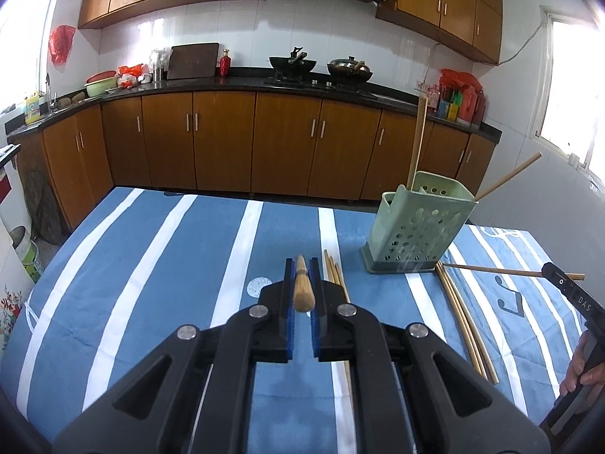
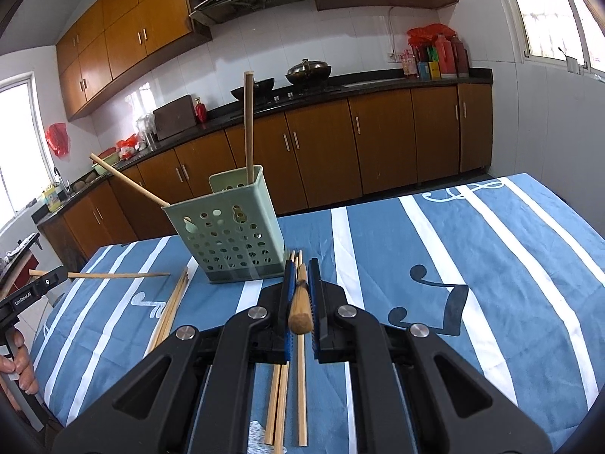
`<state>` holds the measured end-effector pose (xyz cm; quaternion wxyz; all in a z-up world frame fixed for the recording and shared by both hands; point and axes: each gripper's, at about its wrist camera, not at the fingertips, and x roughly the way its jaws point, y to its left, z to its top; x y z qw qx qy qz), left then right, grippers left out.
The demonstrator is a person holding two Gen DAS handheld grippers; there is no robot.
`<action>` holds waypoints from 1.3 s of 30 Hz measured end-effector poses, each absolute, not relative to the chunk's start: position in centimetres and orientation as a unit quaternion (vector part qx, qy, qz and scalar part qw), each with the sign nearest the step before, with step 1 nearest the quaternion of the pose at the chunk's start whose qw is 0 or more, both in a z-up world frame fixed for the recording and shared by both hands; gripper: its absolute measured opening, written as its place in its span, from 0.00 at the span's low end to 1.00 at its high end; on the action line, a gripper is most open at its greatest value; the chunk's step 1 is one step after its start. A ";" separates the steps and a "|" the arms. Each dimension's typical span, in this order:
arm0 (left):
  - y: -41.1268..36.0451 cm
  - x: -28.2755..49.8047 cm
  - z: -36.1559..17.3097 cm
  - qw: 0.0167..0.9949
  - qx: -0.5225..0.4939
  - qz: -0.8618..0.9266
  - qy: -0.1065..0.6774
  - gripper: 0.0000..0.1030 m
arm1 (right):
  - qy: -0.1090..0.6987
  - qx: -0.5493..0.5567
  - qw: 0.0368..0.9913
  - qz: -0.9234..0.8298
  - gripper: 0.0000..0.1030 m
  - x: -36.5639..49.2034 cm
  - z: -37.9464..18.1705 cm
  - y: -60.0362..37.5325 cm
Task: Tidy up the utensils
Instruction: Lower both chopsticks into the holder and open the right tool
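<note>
**Each gripper clamps 1 chopstick near the holder**

Left wrist view: the left gripper [image 1: 301, 265] pinches 1 chopstick [image 1: 302, 287] end-on, lifted clear for dropping into the green perforated holder [image 1: 412, 234] ahead-right.

Right wrist view: the right gripper [image 2: 300, 268] likewise clamps a chopstick [image 2: 300, 302]; loose chopsticks [image 2: 278, 397] lie on the striped tablecloth [image 2: 491, 265], awaiting collection.

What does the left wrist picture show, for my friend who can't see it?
The left gripper pinches one wooden chopstick above a blue striped tablecloth. A green holder with two chopsticks stands to the right, and more chopsticks lie loose nearby.
</note>
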<state>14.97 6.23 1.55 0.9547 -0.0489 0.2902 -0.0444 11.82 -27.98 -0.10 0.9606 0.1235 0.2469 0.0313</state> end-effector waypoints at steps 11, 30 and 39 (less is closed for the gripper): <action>6.2 14.6 4.3 0.964 -0.037 -0.053 0.259 0.07 | 0.202 0.112 0.972 0.033 0.07 11.9 3.3 -28.1; 1.5 13.8 15.7 0.979 -0.055 -0.141 0.136 0.07 | 0.040 0.138 0.985 0.095 0.07 11.8 15.1 -26.7; -1.6 18.0 17.7 0.985 -0.070 -0.127 0.099 0.07 | -0.013 0.131 0.990 0.058 0.07 16.6 16.2 -25.0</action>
